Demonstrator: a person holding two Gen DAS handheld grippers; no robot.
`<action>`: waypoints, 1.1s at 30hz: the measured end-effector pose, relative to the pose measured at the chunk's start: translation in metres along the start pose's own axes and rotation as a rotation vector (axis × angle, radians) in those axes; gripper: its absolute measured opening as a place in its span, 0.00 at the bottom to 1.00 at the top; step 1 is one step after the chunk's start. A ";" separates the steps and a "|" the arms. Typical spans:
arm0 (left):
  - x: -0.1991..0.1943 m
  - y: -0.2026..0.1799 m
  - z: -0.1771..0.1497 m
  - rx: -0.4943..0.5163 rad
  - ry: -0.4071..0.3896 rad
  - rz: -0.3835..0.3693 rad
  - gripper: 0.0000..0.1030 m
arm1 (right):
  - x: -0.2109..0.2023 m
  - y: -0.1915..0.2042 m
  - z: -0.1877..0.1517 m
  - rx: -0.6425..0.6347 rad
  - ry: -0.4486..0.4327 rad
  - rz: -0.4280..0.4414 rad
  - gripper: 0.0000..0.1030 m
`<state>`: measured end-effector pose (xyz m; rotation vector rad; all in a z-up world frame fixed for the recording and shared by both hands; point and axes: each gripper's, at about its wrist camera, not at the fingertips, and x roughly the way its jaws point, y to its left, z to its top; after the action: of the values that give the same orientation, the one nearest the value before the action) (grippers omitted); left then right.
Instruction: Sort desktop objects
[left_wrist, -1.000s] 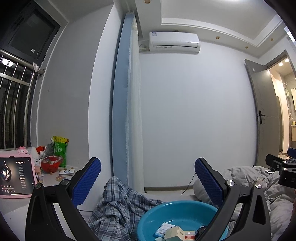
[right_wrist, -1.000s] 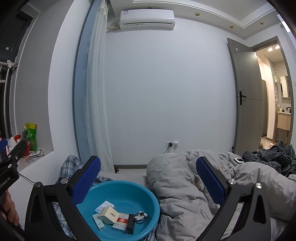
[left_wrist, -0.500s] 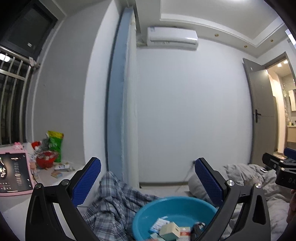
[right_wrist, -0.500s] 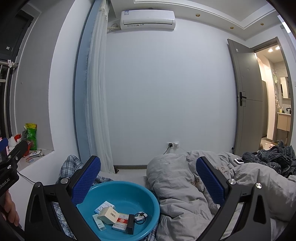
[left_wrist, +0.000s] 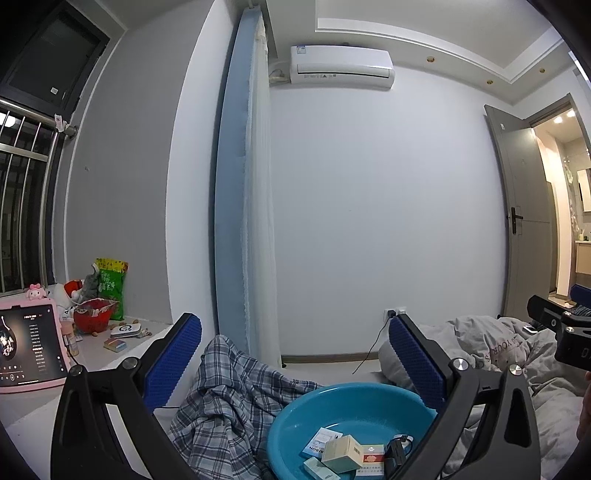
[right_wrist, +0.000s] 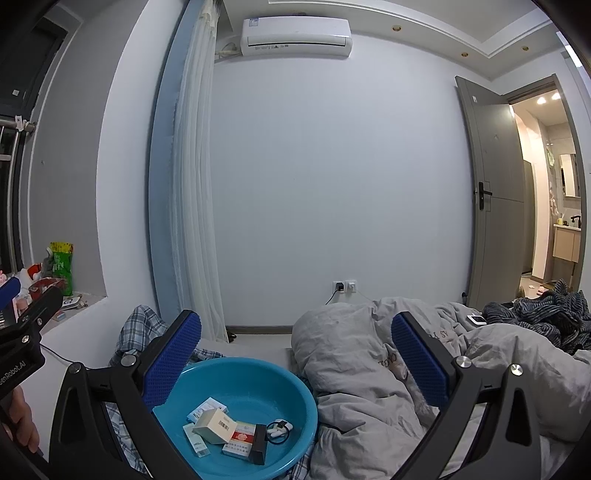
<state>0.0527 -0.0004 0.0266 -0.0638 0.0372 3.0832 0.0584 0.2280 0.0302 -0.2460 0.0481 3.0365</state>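
Both claws, left (left_wrist: 295, 354) and right (right_wrist: 295, 354), wide apart, empty, level above the basin (right_wrist: 258, 373).

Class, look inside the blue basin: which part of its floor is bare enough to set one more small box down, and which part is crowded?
The blue basin is bare along its far side, between the back rim and the boxes. The near half is crowded: boxes, a black block and a small cable lie packed together.

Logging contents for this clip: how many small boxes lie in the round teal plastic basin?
4 visible: a blue-white box rearmost, a cream barcoded box on top, a pale green box front left, a red-white box front. More may be hidden beneath in the basin.
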 end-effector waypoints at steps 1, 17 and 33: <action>0.000 0.000 -0.001 -0.001 0.003 0.001 1.00 | 0.000 0.000 0.000 0.000 0.000 0.000 0.99; 0.013 -0.002 -0.006 0.002 0.042 -0.001 1.00 | 0.002 0.001 -0.001 -0.002 0.000 -0.002 0.99; 0.034 -0.007 -0.020 0.006 0.107 0.002 1.00 | 0.003 -0.001 -0.003 0.008 0.003 -0.003 0.99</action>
<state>0.0198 0.0083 0.0055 -0.2280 0.0508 3.0789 0.0557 0.2291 0.0263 -0.2505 0.0598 3.0320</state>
